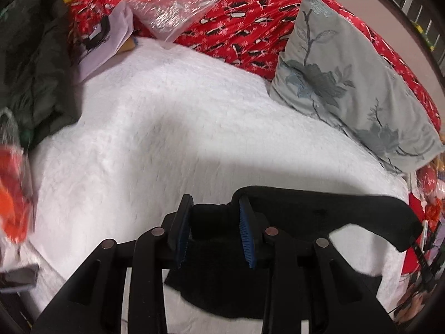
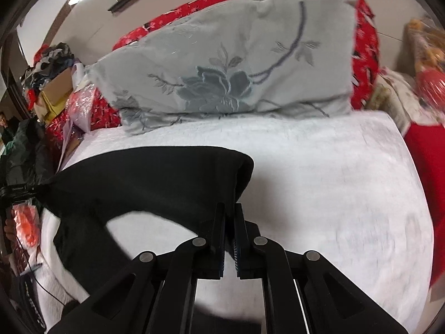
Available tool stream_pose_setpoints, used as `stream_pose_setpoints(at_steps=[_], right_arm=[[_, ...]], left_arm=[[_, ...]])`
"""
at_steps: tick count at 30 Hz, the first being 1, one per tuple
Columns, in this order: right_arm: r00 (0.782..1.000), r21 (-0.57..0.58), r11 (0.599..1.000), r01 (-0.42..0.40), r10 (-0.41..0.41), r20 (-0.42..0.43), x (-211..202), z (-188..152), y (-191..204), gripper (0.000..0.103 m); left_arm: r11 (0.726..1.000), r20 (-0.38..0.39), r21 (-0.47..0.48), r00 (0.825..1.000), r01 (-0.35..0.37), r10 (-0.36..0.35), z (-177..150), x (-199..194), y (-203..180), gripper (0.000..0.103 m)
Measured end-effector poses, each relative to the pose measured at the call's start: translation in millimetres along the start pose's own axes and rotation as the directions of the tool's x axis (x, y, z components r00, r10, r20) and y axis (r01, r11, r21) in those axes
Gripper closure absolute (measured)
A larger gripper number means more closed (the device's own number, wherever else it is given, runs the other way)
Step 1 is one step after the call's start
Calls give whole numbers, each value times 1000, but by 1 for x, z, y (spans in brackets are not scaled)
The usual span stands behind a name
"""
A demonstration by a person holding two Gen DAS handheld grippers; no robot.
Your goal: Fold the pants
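Black pants (image 1: 319, 214) hang stretched between my two grippers above a white bedspread (image 1: 167, 128). My left gripper (image 1: 215, 208) stands with its jaws apart, and a bunched end of the pants fills the gap between the blue pads (image 1: 244, 228). In the right wrist view the pants (image 2: 144, 178) run off to the left. My right gripper (image 2: 229, 211) is shut on a folded edge of the pants, with cloth draped over its tips.
A grey flowered pillow (image 1: 347, 83) (image 2: 228, 64) leans on a red patterned quilt (image 1: 250, 30). Dark green clothing (image 1: 30, 69) lies at the left. Plastic-wrapped packages (image 1: 172, 2) and boxes (image 2: 52, 94) sit at the back. Red items (image 2: 428, 150) lie off the bed's right edge.
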State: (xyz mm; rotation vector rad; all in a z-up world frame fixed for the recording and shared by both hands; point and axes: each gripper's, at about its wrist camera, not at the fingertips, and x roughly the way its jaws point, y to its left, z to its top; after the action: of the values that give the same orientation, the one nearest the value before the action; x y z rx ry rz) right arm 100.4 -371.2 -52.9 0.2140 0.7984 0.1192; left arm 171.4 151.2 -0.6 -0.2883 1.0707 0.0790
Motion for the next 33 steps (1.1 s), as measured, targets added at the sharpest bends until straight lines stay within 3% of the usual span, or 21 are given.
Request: stream_pose_setpoints(at_steps=[5,11,15,17,19,21,23,26,27,30,33], right_arm=[[1000,48,999,-18,19,-6,-29,-67,-5,98],[994,31,997,65,-62,-88,-34,-129,-4,93],[982,-43,987,154,-158,-104,-43,-144,10,92],[978,-39,983,181,-184,-102,-56,-147,9,87],[970,-19,975,220,-221,-100,-74,-149,5,74],[963,15,966,258,-256,-90,-92,-151,-2,71],[970,93,967,239,-232,-76,-110,-151,-10,71],[995,257,962,97,-86,-52,-124,-151,-16,57],[998,288,956,61,-49,-51,-122,-151,-15,50],[993,390,919,-51,87,-75,-101,-152,-6,49],[984,471,877,-93,153,-89,-77,-154,1,49]], left_arm=[[999,-53,-29,998,37,-39,-53,0,24,73],[995,-195,-93,979,37,-55,-94,34,46,73],[989,-175,-125,979,84,-106,-100,19,51,72],[986,-164,-128,978,108,-128,-103,9,53,72],[982,-154,-137,976,132,-153,-107,-3,59,72],[976,-144,-153,974,152,-175,-112,-14,63,72],[969,-126,-159,970,189,-210,-116,-22,61,68],[968,-104,-135,968,213,-228,-120,-25,47,46],[969,-102,-124,969,213,-226,-119,-22,37,46],[966,-128,-123,962,226,-241,-117,-12,26,46],[966,-138,-151,963,211,-232,-112,2,19,46]])
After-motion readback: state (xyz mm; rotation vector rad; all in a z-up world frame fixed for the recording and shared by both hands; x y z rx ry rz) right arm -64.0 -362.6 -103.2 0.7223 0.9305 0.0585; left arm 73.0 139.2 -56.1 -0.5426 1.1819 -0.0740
